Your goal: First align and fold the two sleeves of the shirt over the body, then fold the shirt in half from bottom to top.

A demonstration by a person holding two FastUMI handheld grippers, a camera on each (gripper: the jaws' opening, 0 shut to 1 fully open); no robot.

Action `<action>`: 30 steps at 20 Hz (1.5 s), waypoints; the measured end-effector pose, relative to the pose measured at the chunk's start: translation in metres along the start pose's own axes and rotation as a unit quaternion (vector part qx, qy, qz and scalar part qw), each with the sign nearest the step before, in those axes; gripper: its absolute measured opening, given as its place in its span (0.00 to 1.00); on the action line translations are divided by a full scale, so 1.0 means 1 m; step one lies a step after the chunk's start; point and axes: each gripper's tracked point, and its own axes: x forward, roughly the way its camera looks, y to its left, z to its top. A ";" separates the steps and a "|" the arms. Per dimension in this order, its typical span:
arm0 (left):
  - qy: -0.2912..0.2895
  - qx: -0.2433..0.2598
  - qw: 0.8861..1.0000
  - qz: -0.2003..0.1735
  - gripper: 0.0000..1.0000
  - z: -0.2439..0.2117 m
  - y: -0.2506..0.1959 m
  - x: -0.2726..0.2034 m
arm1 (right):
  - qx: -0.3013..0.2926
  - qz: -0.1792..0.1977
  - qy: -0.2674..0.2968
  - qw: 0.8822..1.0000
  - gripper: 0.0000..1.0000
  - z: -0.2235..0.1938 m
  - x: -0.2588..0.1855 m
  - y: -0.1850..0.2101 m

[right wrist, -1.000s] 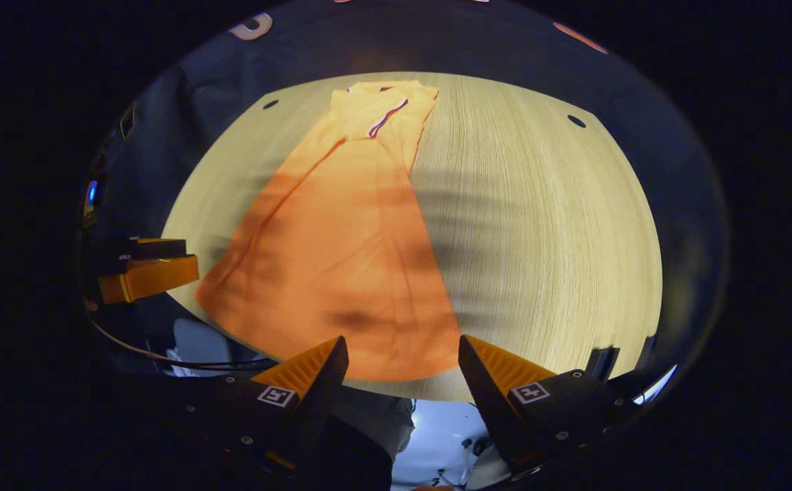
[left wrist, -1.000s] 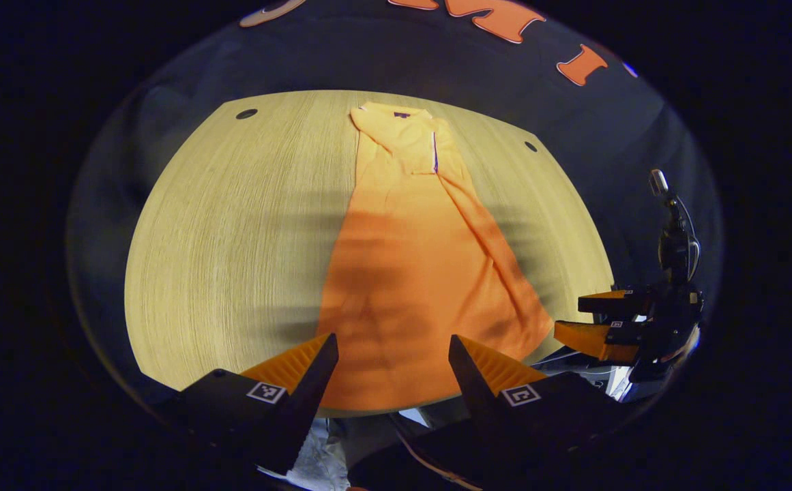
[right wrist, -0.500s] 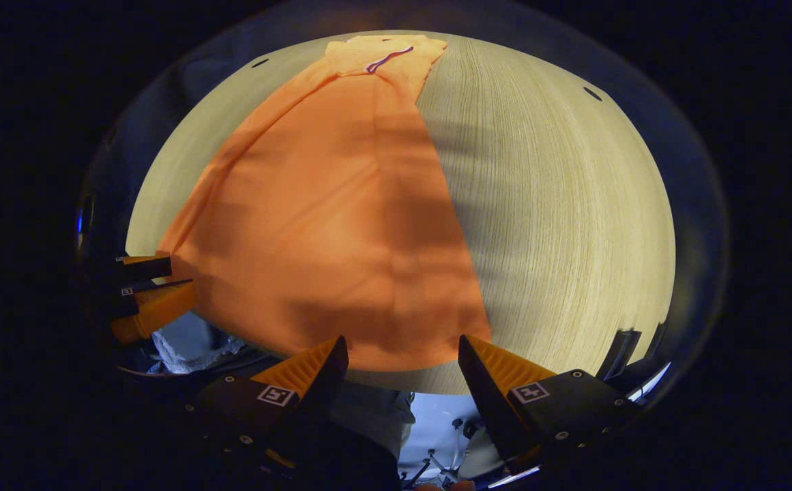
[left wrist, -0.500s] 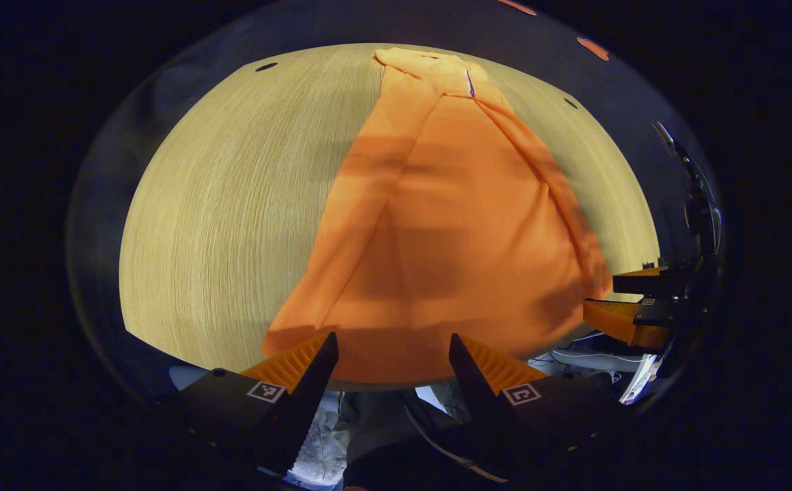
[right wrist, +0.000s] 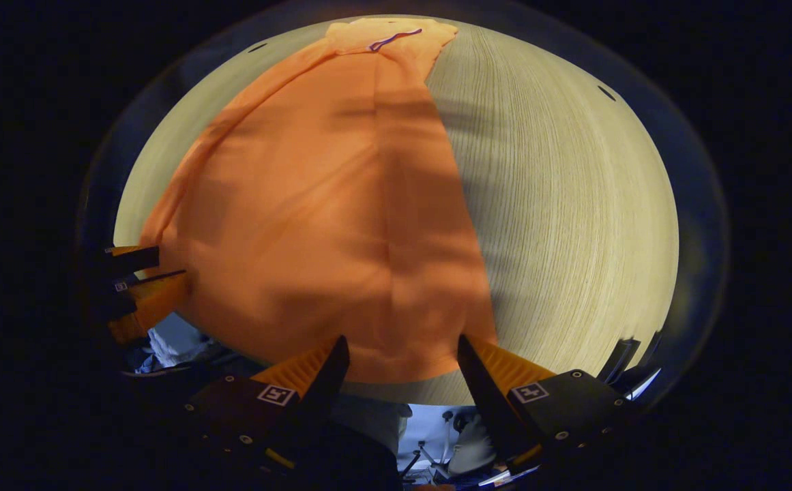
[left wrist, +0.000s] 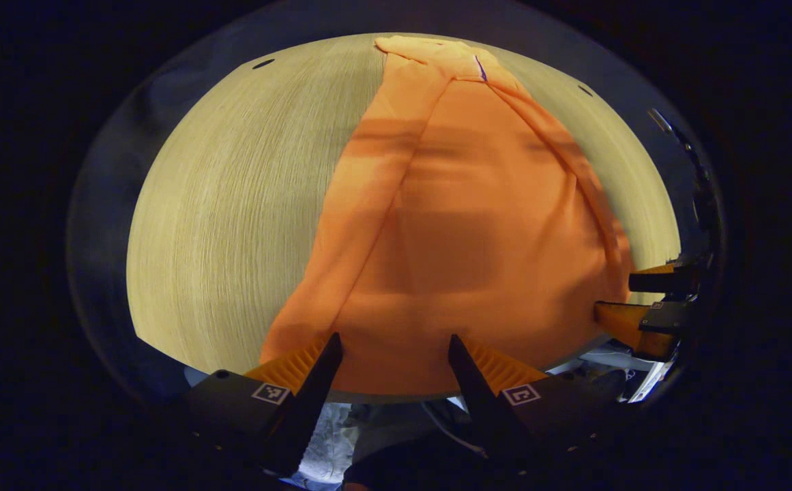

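An orange shirt (left wrist: 457, 232) lies lengthwise on the pale wooden table (left wrist: 232, 204), collar at the far end, both sleeves folded over the body, hem along the near table edge. My left gripper (left wrist: 394, 344) is open just above the hem near its left corner. In the right gripper view the same shirt (right wrist: 327, 204) spreads out, and my right gripper (right wrist: 402, 344) is open over the hem near its right corner. Neither touches the cloth. The right gripper (left wrist: 648, 303) also shows at the left gripper view's right edge, the left gripper (right wrist: 140, 286) at the right gripper view's left edge.
The table (right wrist: 573, 218) has bare wood to the right of the shirt and small dark holes (left wrist: 263, 63) near its far corners. Below the near edge are a person's legs (right wrist: 375, 416) and the floor.
Both grippers have moved forward and lower toward the shirt's hem, so the shirt looks larger in both views. Both stay open.
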 end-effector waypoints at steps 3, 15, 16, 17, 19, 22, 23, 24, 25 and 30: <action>0.006 -0.020 1.000 0.000 0.98 0.004 0.002 0.002 | -0.005 0.001 0.003 1.000 0.98 -0.001 0.000 0.000; -0.035 -0.066 0.995 -0.068 0.04 0.015 -0.015 0.012 | 0.017 0.050 -0.034 0.998 0.06 0.000 -0.002 0.013; -0.042 -0.057 0.995 -0.071 0.01 0.018 -0.016 0.013 | 0.038 0.059 -0.044 0.997 0.06 0.005 -0.008 0.014; -0.042 -0.053 0.995 -0.073 0.01 0.021 -0.017 0.014 | 0.041 0.067 -0.044 0.996 0.00 0.001 -0.003 0.013; -0.048 -0.056 0.994 -0.080 0.01 0.019 -0.018 0.011 | 0.048 0.071 -0.054 0.995 0.00 0.003 -0.005 0.013; -0.057 -0.061 0.992 -0.092 0.01 0.031 -0.019 0.007 | 0.058 0.075 -0.076 0.993 0.00 0.012 -0.014 0.012; -0.061 -0.057 0.992 -0.094 0.01 0.034 -0.019 0.004 | 0.061 0.077 -0.083 0.992 0.00 0.014 -0.018 0.012; -0.065 -0.054 0.992 -0.098 0.01 0.037 -0.021 0.000 | 0.066 0.080 -0.090 0.991 0.00 0.016 -0.022 0.012; -0.072 -0.055 0.990 -0.104 0.01 0.041 -0.021 -0.004 | 0.070 0.085 -0.095 0.989 0.00 0.018 -0.026 0.013; -0.102 -0.058 0.985 -0.124 0.01 0.065 -0.023 -0.025 | 0.078 0.102 -0.138 0.982 0.00 0.039 -0.055 0.017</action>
